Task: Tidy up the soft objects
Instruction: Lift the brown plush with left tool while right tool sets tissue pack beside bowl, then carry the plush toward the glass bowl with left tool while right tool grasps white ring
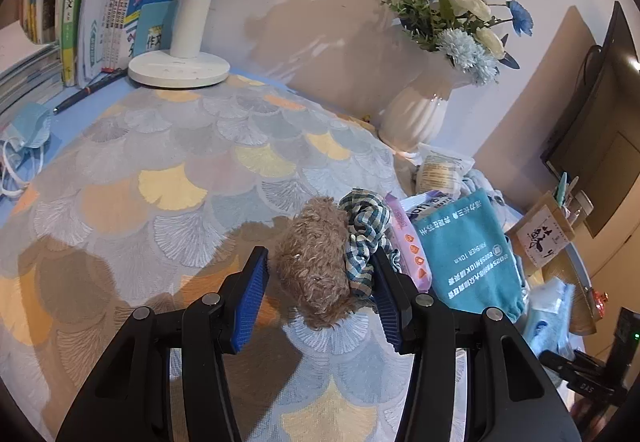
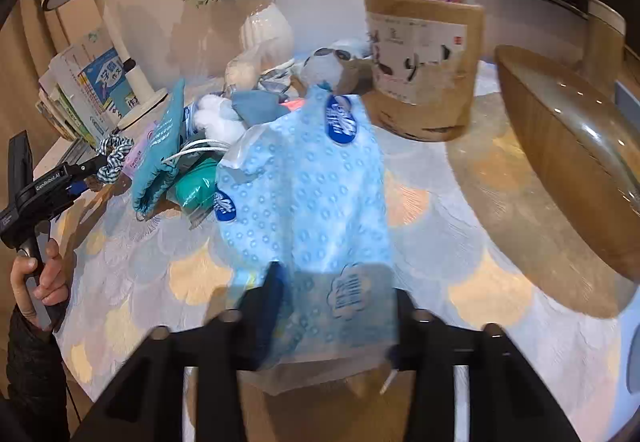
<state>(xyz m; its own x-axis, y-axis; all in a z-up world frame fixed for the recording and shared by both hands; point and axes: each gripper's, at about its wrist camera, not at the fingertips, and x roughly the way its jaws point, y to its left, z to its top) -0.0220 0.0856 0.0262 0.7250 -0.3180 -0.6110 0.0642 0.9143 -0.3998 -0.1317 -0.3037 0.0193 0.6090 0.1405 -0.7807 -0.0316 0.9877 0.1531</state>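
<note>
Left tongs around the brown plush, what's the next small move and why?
Probably close the left tongs on the brown plush toy. The jaws stand open on either side of it, not yet pinching, and the checked scrunchie presses against the right jaw, so close gently to avoid catching it too.

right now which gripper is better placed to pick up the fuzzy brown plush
Left. The left gripper is open with the brown plush already between its fingers on the tablecloth. The right gripper is occupied, shut on the blue tissue pack.
</note>
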